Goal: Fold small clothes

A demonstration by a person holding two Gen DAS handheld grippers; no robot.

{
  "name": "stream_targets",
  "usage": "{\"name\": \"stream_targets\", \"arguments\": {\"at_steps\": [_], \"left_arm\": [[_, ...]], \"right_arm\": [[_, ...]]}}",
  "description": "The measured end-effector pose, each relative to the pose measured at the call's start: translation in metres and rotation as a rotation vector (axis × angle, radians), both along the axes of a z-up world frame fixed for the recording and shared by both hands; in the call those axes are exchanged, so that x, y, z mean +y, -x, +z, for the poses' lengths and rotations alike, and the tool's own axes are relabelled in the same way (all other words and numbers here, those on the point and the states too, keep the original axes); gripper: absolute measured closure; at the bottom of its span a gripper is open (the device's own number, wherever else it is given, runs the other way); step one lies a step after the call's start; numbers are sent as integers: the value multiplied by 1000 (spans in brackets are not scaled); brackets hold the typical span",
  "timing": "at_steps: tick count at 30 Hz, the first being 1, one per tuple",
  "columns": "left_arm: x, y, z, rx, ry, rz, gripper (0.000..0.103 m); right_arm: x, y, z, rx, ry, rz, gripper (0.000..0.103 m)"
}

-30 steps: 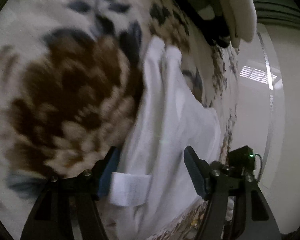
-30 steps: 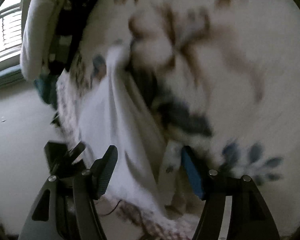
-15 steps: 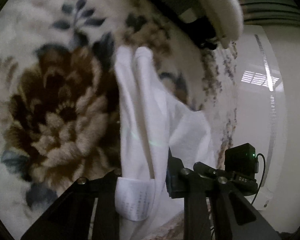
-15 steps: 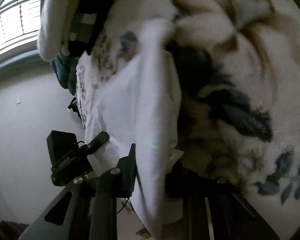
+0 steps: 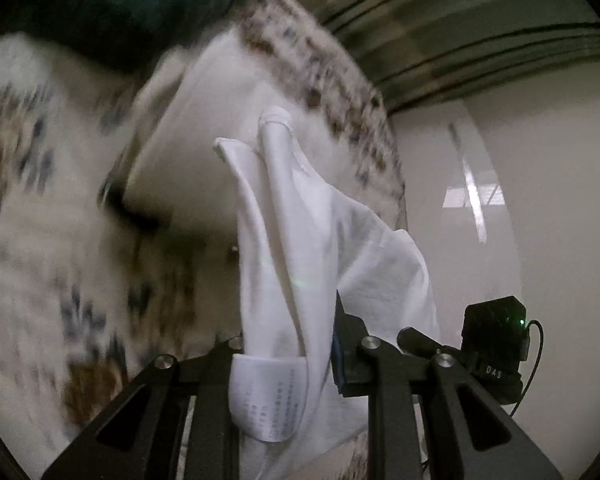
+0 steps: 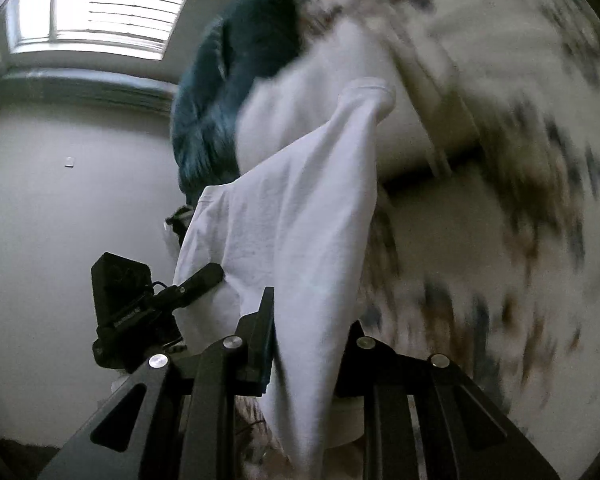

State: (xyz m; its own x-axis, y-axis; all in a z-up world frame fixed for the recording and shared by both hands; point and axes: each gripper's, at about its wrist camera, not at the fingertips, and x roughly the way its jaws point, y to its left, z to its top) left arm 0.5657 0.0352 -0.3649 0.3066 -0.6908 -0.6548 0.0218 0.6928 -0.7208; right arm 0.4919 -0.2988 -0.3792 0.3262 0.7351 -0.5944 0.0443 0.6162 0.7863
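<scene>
The garment (image 5: pixel 300 240), a small white piece with a printed label (image 5: pixel 266 404) at one edge, was held up off the blanket (image 5: pixel 40 240) by both tools, and its free end (image 5: pixel 276 120) stretched away from the cameras. It was pinched at two points along one edge. The left gripper (image 5: pixel 288 364) was clamped narrow on the cloth beside the label, and the right gripper (image 6: pixel 308 344) was clamped narrow on the cloth further along; in each wrist view the other tool was seen just beside the fabric. The jaws of both had just been closing, with cloth caught between them in each case.

No fold was seen in the garment: it hung bunched and twisted into ropes rather than spread flat. The pick-up was judged done. Left to do, by that judgement, were spreading the piece flat, folding it over and setting it down.

Beyond the garment, a pale pillow (image 6: pixel 320 92) and a dark teal bundle (image 6: pixel 228 92) were seen on the flowered blanket, much blurred. A window (image 6: pixel 100 4) and the bare floor (image 5: pixel 540 200) were seen further out.
</scene>
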Motion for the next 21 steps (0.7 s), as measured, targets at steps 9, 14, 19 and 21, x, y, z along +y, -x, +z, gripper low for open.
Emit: {"name": "stream_targets", "arguments": {"at_steps": [9, 14, 19, 21], "left_arm": [[9, -150, -28, -15, -109, 6, 82], [5, -174, -51, 37, -248, -44, 76], [-6, -153, -17, -94, -457, 1, 63], [-13, -140, -4, -172, -552, 22, 37]], "right_arm": [[20, -174, -23, -23, 58, 21, 81], [36, -209, -57, 51, 166, 56, 76], [44, -201, -34, 43, 467, 30, 27], [50, -193, -23, 16, 669, 0, 13]]}}
